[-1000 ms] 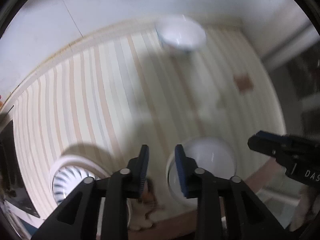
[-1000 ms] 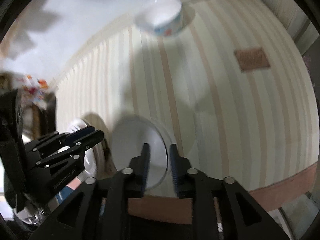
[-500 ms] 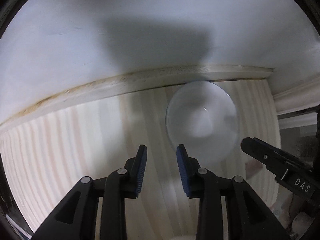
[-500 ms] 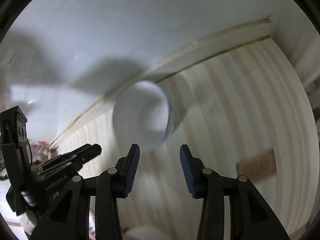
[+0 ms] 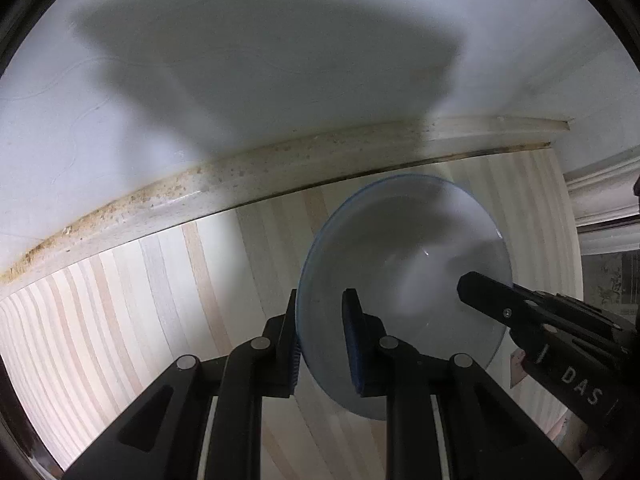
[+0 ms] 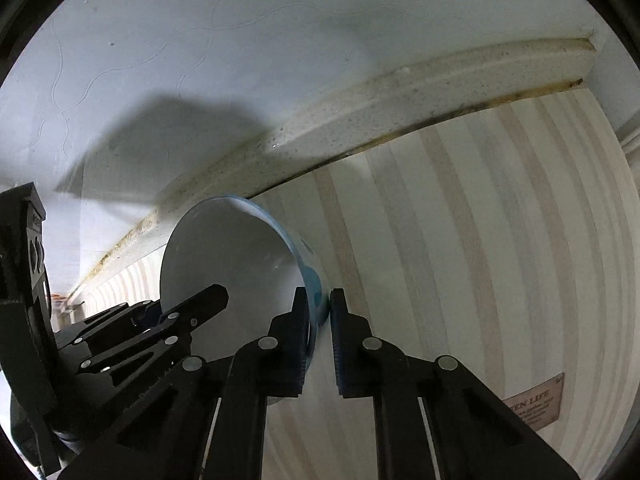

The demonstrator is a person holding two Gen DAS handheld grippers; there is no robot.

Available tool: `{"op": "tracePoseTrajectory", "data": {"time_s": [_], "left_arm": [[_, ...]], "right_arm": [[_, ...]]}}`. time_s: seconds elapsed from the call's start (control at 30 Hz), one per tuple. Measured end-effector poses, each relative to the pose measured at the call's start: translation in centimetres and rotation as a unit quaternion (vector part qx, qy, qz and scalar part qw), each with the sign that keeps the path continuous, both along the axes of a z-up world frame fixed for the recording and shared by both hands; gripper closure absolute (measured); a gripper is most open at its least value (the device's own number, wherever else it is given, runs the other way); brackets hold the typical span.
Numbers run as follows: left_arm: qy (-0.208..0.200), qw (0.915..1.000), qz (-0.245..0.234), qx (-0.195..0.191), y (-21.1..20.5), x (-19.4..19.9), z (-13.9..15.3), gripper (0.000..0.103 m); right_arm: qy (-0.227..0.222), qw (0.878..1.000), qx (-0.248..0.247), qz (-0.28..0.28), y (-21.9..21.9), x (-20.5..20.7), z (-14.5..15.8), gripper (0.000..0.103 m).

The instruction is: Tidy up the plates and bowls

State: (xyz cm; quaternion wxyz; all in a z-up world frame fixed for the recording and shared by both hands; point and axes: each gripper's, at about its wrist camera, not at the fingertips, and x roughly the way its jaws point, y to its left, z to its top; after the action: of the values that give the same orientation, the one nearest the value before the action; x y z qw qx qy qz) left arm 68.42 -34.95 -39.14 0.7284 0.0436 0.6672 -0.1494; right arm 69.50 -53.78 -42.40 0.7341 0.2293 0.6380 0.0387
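both grippers closed in on bowl (image 5: 404, 264); wall (image 5: 280, 60) just behind.

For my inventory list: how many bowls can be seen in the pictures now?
1. The bowl sits near the wall on the striped table, its rim between the fingers of both the left gripper and the right gripper. Others may be out of view.
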Motion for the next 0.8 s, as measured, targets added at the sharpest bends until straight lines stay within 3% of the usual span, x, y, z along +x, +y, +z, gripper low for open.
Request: {"op": "tracePoseTrajectory", "data": {"time_s": [0.33, 0.8], "left_arm": [[-0.024, 0.9996, -0.007, -0.012, 0.9, -3.0, 4.0, 0.086], [-0.070, 0.9969, -0.022, -0.025, 4.9, -12.8, 13.1, 0.086]], "right_arm": [[-0.006, 1.000, 0.002, 0.005, 0.7, -2.4, 1.8, 0.092], [-0.055, 0.998, -0.002, 0.031, 4.3, -13.1, 11.4, 0.092]]}}
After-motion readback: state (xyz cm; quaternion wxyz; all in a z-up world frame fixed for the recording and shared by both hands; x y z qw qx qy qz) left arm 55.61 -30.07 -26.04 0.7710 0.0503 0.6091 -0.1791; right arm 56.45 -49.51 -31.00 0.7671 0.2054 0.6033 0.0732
